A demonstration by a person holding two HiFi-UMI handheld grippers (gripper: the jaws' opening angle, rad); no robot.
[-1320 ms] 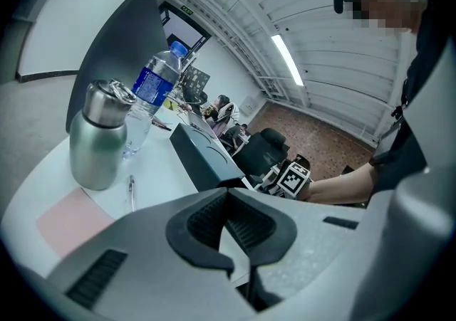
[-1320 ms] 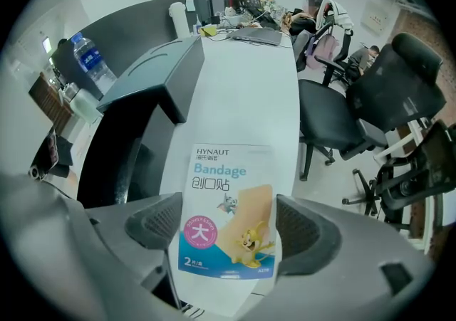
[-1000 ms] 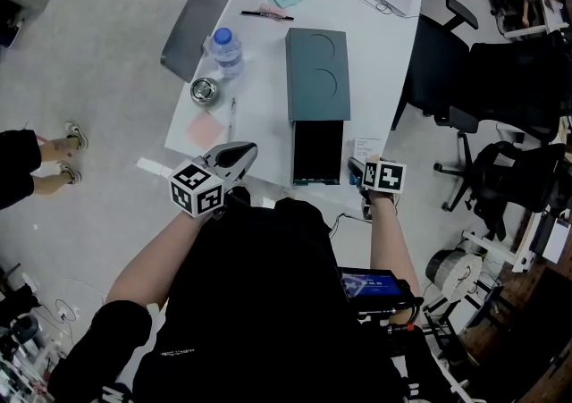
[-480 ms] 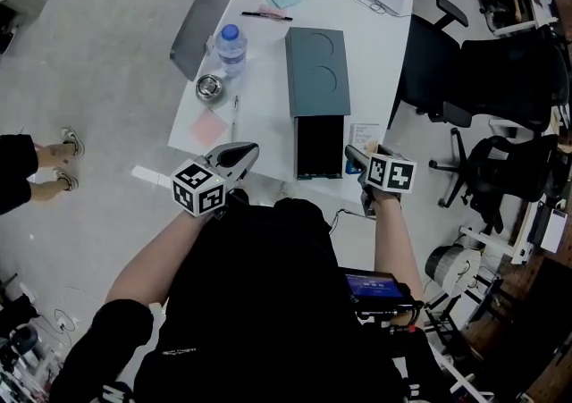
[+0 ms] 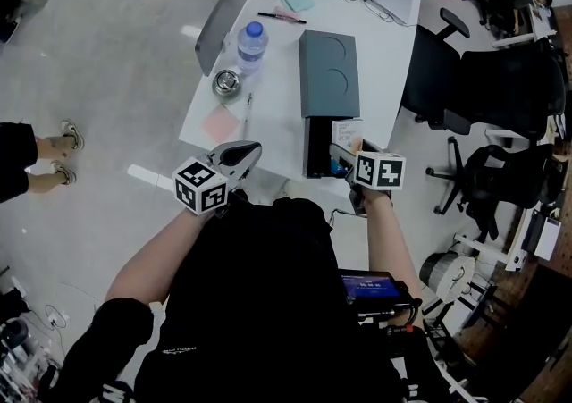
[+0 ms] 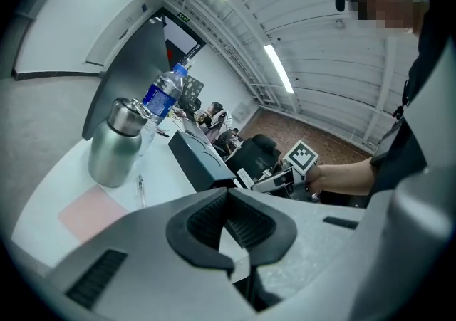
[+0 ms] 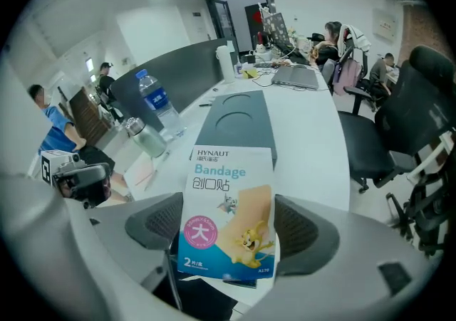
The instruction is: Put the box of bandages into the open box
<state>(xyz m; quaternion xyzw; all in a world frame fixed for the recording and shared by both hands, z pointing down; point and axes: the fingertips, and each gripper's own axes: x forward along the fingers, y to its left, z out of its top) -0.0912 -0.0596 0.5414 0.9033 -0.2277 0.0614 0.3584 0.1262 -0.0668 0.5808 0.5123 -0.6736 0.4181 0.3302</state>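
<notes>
White-and-blue cardboard, printed "Bandage" with cartoon figures: the small flat box of bandages (image 7: 228, 213) is pinched upright between the two black ribbed pads (image 7: 158, 222) of the right gripper (image 7: 229, 225), one pad on each side edge. In the head view this box of bandages (image 5: 344, 135) is held at the near edge of the long white table (image 5: 277, 62), just beside the black open end (image 5: 315, 147) of the dark grey-green rectangular box (image 5: 329, 75), whose top bears two round recesses.

The left gripper (image 5: 236, 156) hovers over the table's near left corner, apart from the open box. Its pads (image 6: 204, 225) are pressed together with nothing between them.

Left of the grey-green box stand a clear plastic water bottle with a blue cap (image 5: 251, 46) and a short steel flask (image 5: 226, 82). A pink paper square (image 5: 219, 122) lies nearer the table edge.
</notes>
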